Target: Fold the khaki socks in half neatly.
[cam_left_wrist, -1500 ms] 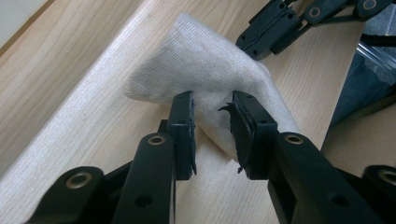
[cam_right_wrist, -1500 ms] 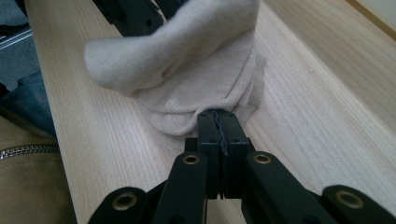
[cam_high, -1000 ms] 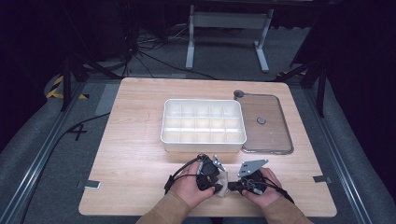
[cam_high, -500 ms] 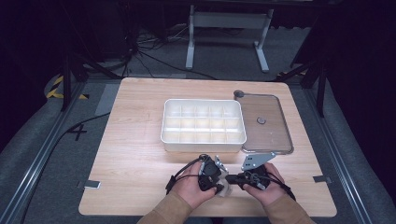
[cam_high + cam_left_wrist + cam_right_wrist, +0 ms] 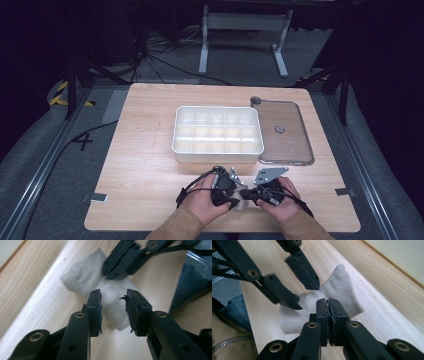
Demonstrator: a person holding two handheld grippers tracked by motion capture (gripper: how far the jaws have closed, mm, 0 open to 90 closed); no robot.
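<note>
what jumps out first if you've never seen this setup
Two hand-held grippers meet over a small pale grey sock at the table's near edge: the right gripper pinches it, the left gripper stands open around it. Behind them sits a white compartment tray, its clear lid lying beside it.

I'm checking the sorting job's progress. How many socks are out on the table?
1. A single pale grey sock lies near the table's front edge, between the two grippers. The white divided box's compartments look empty, though small items could be hidden.

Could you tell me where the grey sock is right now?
The grey sock lies on the table's near edge, between both grippers, in front of the white tray.
</note>
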